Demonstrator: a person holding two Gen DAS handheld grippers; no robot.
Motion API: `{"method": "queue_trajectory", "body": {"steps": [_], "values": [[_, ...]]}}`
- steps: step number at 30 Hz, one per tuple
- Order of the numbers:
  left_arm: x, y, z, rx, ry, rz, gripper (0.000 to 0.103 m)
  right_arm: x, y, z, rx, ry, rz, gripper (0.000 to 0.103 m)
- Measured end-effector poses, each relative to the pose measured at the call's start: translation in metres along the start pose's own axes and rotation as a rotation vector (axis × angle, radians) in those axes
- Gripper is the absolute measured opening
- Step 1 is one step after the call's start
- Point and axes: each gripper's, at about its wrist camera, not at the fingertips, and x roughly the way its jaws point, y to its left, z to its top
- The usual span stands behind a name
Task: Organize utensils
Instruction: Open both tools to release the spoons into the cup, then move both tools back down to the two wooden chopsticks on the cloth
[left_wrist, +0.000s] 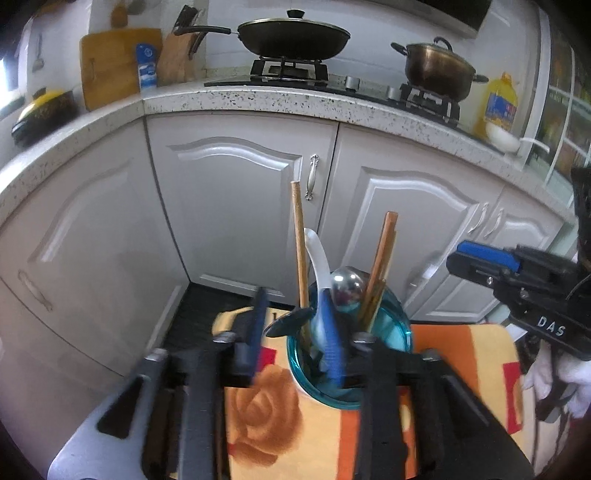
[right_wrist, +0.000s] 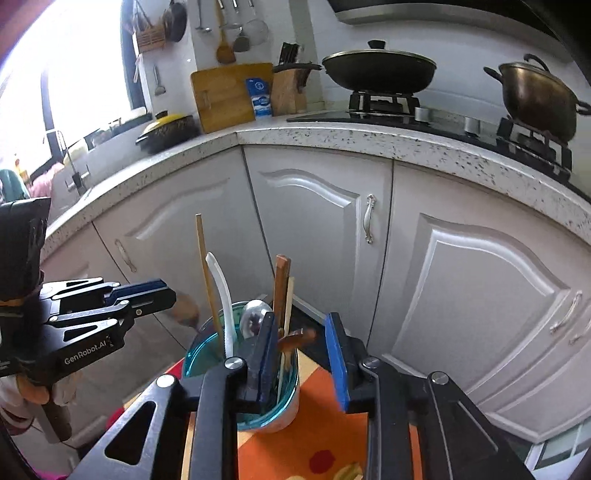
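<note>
A teal-rimmed cup stands on an orange flowered cloth. It holds wooden chopsticks, a white spoon and a steel spoon. My left gripper hovers over the cup's near rim, jaws apart, with a blurred dark metal spoon loose between the pads. In the right wrist view, my right gripper is open over the same cup, and a blurred brown-tinted spoon sits between its blue pads without being pressed. Each gripper shows in the other's view: the right, the left.
White cabinet doors and a speckled counter curve behind the cup. On the counter are a wok, a pot, a cutting board, a knife block and an oil bottle. A white-gloved hand holds the right gripper.
</note>
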Motion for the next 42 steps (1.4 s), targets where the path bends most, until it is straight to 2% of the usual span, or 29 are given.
{"method": "queue_trajectory", "body": {"steps": [10,15,24,33,38,42], "values": [[-0.03,-0.003,-0.011,-0.021,-0.012,-0.021,0.042,-0.024,0.006,-0.022,0.027,0.012,0.008,0.03],[-0.045,-0.017,-0.024,0.0,-0.023,-0.027,0.043,-0.041,0.008,-0.037,0.057,0.007,0.016,0.034],[-0.061,-0.048,-0.043,0.05,-0.031,-0.052,0.043,-0.066,0.009,-0.071,0.062,0.03,-0.035,0.037],[-0.052,-0.073,-0.073,0.077,0.034,-0.092,0.043,-0.063,-0.011,-0.126,0.126,0.142,-0.071,0.038],[-0.039,-0.078,-0.095,0.073,0.093,-0.107,0.043,-0.026,-0.03,-0.172,0.194,0.275,-0.132,0.038],[-0.026,-0.078,-0.111,0.066,0.148,-0.11,0.043,0.002,-0.035,-0.193,0.22,0.354,-0.161,0.038]]}}
